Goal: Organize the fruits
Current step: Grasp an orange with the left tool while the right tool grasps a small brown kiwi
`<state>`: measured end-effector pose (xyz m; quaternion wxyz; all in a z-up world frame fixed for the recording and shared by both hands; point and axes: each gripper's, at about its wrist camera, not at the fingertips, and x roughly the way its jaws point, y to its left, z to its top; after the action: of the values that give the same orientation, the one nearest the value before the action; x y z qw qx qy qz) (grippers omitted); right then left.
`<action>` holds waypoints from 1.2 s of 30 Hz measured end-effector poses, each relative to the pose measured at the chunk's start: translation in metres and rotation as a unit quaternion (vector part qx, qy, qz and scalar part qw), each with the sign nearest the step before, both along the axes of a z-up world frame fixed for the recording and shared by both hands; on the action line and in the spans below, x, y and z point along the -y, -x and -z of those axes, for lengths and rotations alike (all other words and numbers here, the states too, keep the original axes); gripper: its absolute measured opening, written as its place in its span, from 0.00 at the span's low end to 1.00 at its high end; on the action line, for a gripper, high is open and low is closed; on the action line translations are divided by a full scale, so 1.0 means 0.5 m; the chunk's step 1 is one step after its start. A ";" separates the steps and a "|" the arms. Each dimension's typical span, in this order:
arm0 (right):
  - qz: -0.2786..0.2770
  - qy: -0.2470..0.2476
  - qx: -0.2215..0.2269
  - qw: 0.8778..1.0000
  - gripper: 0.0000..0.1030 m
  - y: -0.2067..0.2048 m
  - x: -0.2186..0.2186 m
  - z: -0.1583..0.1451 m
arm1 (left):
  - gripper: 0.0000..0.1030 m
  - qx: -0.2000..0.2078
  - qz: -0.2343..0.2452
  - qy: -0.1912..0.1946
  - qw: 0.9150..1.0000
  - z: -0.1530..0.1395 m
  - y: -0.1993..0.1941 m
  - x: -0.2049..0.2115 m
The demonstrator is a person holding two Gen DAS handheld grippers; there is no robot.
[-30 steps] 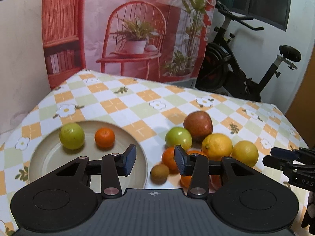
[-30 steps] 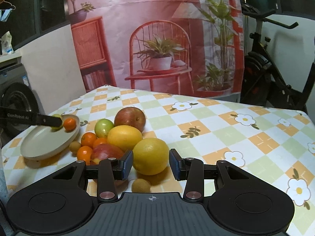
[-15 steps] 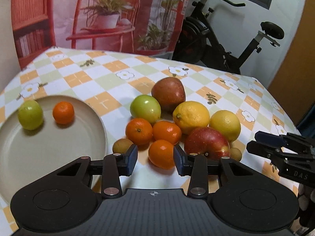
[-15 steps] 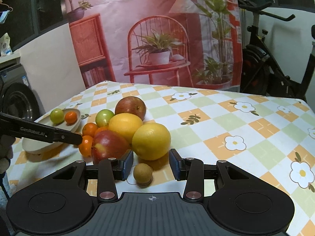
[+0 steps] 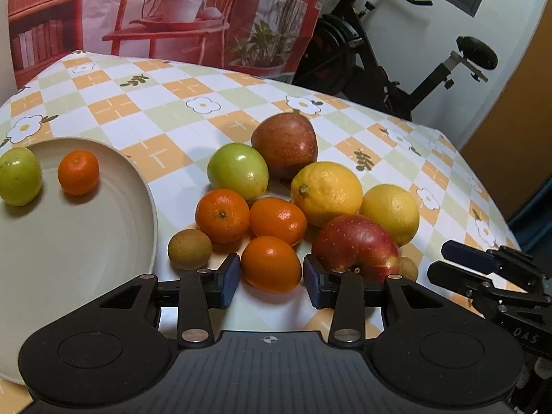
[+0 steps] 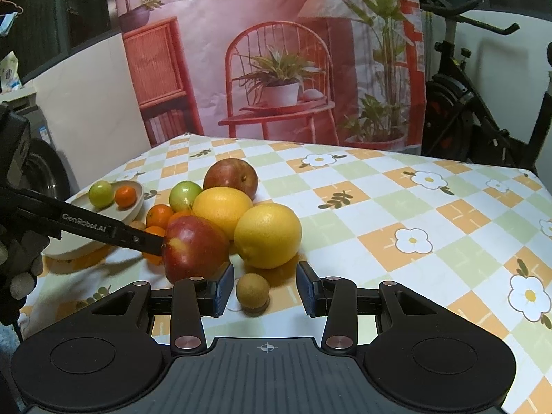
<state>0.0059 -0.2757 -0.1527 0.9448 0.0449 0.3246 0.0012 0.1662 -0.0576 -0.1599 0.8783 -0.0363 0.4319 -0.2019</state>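
A printed backdrop (image 6: 276, 51) fills the upper middle of the frame, showing a red chair, potted plants and a red shelf. At the upper right stands a black exercise bike (image 5: 396, 58) against a white wall (image 5: 510, 34). A washing machine (image 6: 38, 162) sits at the left edge. A checked, flowered tablecloth (image 6: 414, 207) covers the table.

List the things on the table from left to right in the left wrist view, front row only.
Plate → small brown fruit → tangerine between the left tool's fingers → red apple.
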 end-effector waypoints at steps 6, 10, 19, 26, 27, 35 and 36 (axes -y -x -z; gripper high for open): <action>-0.009 -0.004 -0.016 1.000 0.37 -0.007 -0.004 0.017 | 0.40 0.014 -0.006 0.003 1.000 -0.009 0.017 -0.012; -0.020 -0.003 -0.028 0.999 0.36 -0.017 -0.009 0.030 | 0.40 0.041 -0.002 -0.007 0.999 -0.031 0.038 -0.018; -0.023 -0.019 -0.043 0.999 0.27 -0.042 0.001 0.044 | 0.40 0.074 -0.027 -0.020 0.997 -0.070 0.054 -0.054; -0.025 -0.019 -0.053 0.998 0.22 -0.051 -0.005 0.047 | 0.40 0.071 -0.044 -0.024 0.996 -0.075 0.055 -0.077; -0.023 -0.019 -0.051 0.998 0.22 -0.050 -0.005 0.046 | 0.40 0.071 -0.045 -0.025 0.996 -0.076 0.055 -0.081; -0.006 -0.028 -0.007 1.000 0.22 -0.035 0.015 -0.014 | 0.40 0.090 -0.049 -0.052 0.993 -0.100 0.064 -0.115; -0.007 -0.028 -0.001 1.000 0.22 -0.037 0.016 -0.025 | 0.40 0.090 -0.053 -0.052 0.993 -0.104 0.063 -0.122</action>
<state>0.0243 -0.2836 -0.1404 0.9428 0.0692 0.3256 0.0164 0.1348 0.0033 -0.1080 0.9238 0.0044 0.3584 -0.1348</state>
